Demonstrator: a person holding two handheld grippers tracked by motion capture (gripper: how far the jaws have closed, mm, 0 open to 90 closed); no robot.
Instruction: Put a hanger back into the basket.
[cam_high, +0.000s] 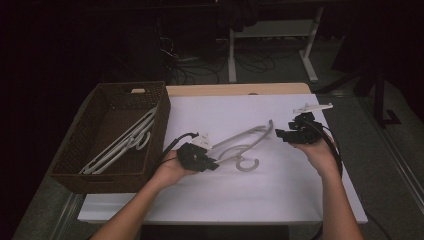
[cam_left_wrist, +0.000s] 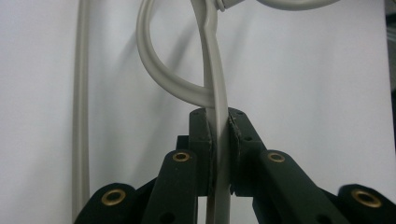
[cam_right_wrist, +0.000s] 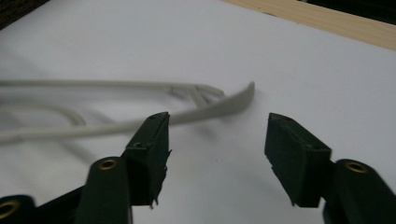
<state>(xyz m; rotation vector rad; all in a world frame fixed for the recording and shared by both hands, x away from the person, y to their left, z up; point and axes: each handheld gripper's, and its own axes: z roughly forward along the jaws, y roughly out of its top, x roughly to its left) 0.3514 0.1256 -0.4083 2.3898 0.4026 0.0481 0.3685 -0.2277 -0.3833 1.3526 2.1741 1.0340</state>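
L gripper clamps hanger; R gripper apart, gaping.

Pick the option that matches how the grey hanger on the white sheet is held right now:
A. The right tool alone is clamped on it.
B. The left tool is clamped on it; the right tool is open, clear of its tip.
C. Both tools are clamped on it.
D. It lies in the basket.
B: the left tool pinches the hanger between its pads, while the right tool stands open with nothing between its jaws.
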